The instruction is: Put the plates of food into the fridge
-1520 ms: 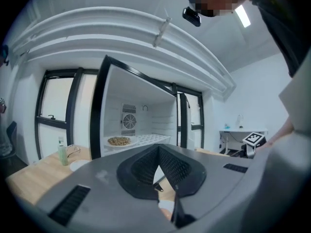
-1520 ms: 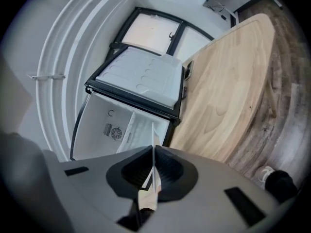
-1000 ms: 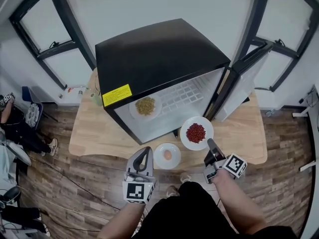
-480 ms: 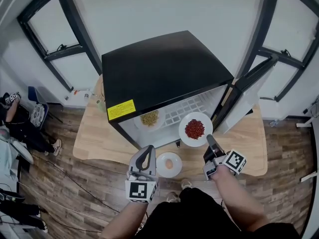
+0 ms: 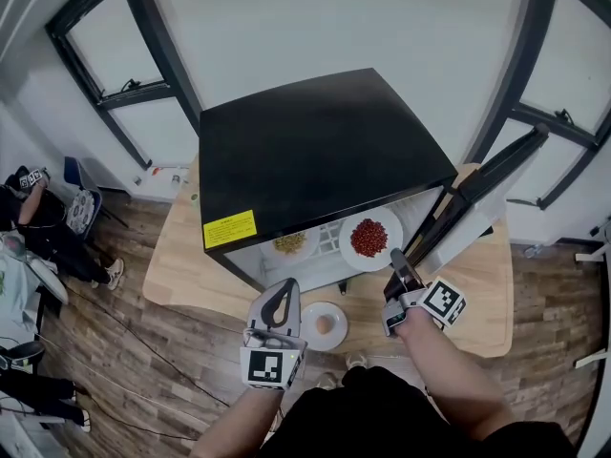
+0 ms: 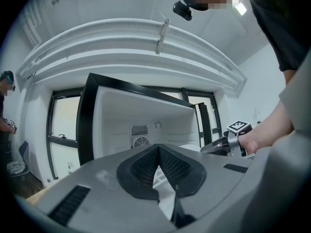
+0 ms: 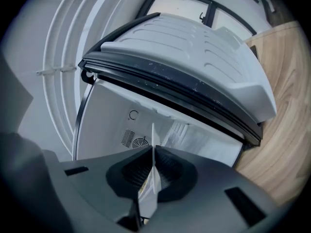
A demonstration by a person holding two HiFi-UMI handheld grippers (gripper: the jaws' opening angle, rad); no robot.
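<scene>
fridge (image 5: 315,151): black, standing on the wooden counter (image 5: 181,265) in the middle of the head view, with its door (image 5: 477,194) swung open toward the right of the frame.
right tool (image 5: 394,259): mine, pressed shut on the near rim of the plate of red food (image 5: 369,239). my right gripper view shows the thin white edge pinched between the pads.
plate of red food: held level at the fridge's open front, just right of centre, clear of the counter.
left tool (image 5: 283,292): mine, jaws pressed together at the tips with nothing between them. it hovers at lower centre, pointing at the fridge.
plate with the egg (image 5: 325,324): on the counter at lower centre, just right of my left tool, and touched by neither tool.
plate of greenish food (image 5: 290,243): inside the fridge on the white shelf (image 5: 327,246), left of the plate of red food.
</scene>
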